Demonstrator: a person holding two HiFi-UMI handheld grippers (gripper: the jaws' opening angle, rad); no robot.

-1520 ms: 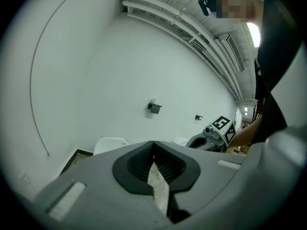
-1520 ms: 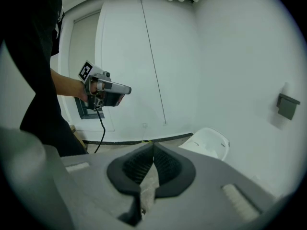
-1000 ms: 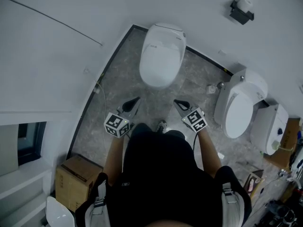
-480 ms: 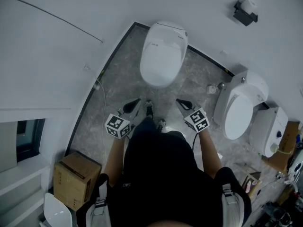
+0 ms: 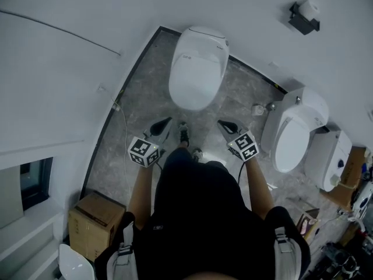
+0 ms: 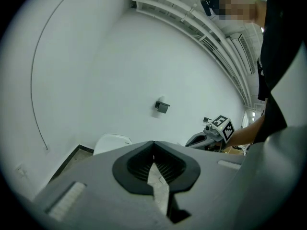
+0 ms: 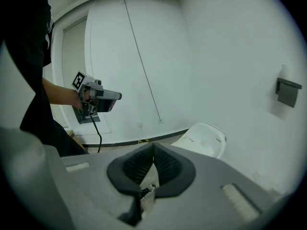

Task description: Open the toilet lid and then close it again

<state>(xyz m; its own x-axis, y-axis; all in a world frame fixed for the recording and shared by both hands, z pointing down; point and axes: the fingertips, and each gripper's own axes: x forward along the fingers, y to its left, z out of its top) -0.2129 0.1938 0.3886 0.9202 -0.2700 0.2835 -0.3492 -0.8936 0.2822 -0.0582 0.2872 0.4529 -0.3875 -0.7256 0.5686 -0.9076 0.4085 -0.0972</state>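
Observation:
A white toilet (image 5: 197, 69) with its lid down stands against the wall at the top middle of the head view. It also shows in the left gripper view as a toilet (image 6: 111, 142) and in the right gripper view as a toilet (image 7: 204, 139). My left gripper (image 5: 165, 122) is shut and empty, a short way in front of the bowl on its left. My right gripper (image 5: 222, 123) is shut and empty too, in front of the bowl on its right. Neither touches the toilet. In their own views the left gripper (image 6: 153, 146) and right gripper (image 7: 153, 147) have their jaws together.
A second white toilet (image 5: 294, 136) and a white unit (image 5: 330, 159) stand at the right. A cardboard box (image 5: 96, 223) sits at the lower left. A black paper holder (image 5: 303, 19) hangs on the wall. My feet (image 5: 184, 134) stand on grey marble floor (image 5: 143, 107).
Both grippers have moved forward towards the toilet, and a foot has stepped forward between them. Their jaws stayed shut.

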